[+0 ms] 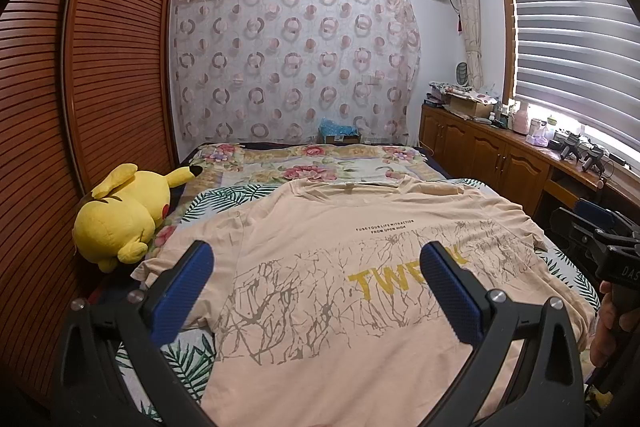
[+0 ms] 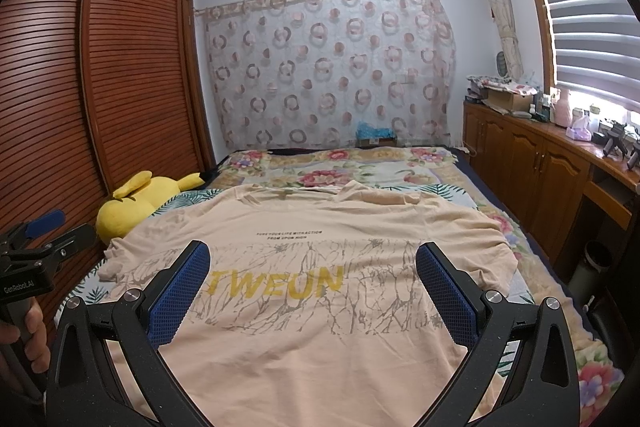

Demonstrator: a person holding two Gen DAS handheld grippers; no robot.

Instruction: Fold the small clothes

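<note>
A peach T-shirt (image 1: 332, 267) is spread flat, front up, across the near half of the bed (image 1: 280, 167), its collar turned toward the far wall. A yellow word, "TWEUN", and a grey crackle print are seen across its chest, with two lines of small dark lettering above. The shirt is laid on a leaf-patterned sheet (image 1: 188, 359), and a floral blanket (image 2: 340, 167) is spread beyond the collar.

The left gripper (image 1: 316, 259) is held above the shirt's lower left part, its jaws spread wide with nothing between them. The right gripper (image 2: 312, 259) is held above the shirt's lower middle, its jaws likewise spread wide and empty. Whether either touches the cloth cannot be told.

A yellow plush toy (image 1: 120, 215) is lain at the bed's left edge, just beside the shirt's sleeve. A slatted wooden wardrobe (image 1: 100, 67) is seen behind it, and a cluttered wooden counter (image 2: 540, 155) along the right under the window blinds (image 2: 592, 7).
</note>
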